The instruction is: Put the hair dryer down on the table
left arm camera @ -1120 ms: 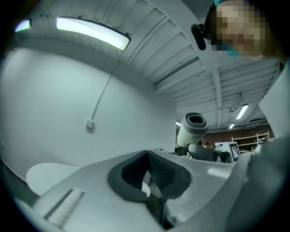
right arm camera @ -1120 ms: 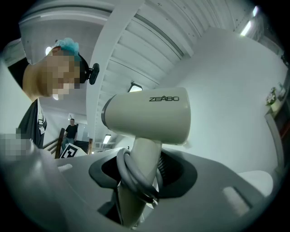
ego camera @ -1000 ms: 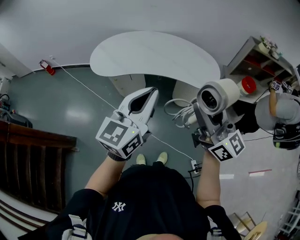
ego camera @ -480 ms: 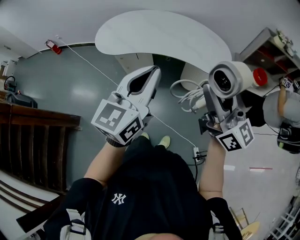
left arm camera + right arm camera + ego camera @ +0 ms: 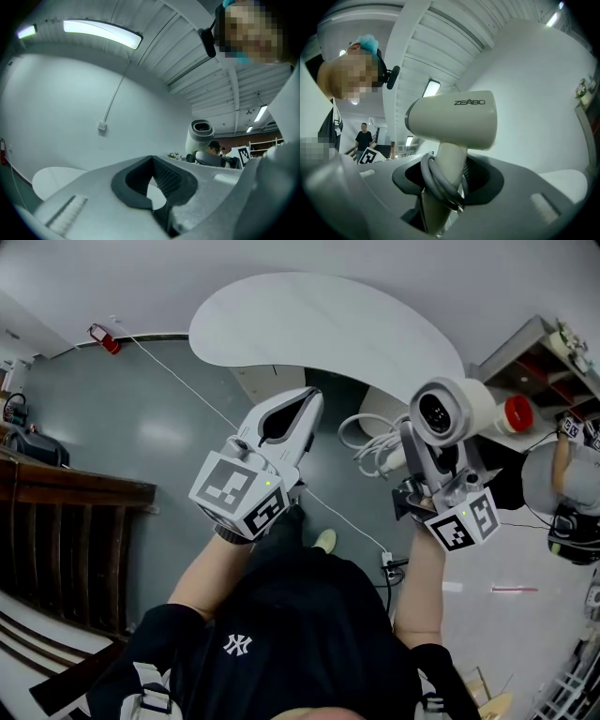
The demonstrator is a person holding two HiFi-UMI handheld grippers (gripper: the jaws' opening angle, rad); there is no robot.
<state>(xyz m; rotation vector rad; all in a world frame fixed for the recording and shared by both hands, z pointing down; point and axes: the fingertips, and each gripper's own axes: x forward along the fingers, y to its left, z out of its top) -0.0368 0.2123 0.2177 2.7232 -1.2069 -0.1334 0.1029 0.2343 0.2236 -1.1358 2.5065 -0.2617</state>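
Clamping the hair dryer (image 5: 454,119) by its handle in the right gripper (image 5: 445,187), jaws shut hard on the handle, a loop of grey cord (image 5: 436,185) pinched in alongside. Held up in the air, barrel on top, one round end facing the head camera; touching nothing but the jaws. Rest of the cord hanging in loose coils off the dryer's left side, above the floor (image 5: 141,427). Left gripper (image 5: 154,187) raised beside it, jaws together on nothing, only a sliver of light between the pads. Beyond both, white table (image 5: 319,324), curved edge nearest. Past that, plain wall (image 5: 281,259); shelves (image 5: 539,352) off to the right.

Step in hand, by judgement: carry forward, then lower.
- Reach well over the table edge before descending, not just to the rim.
- Tip the barrel down to lie on its side rather than stand on the handle; likely to topple otherwise.
- Watch the dangling coils: liable to snag the edge or drag the dryer back off.
- Open only with the weight fully on the top.
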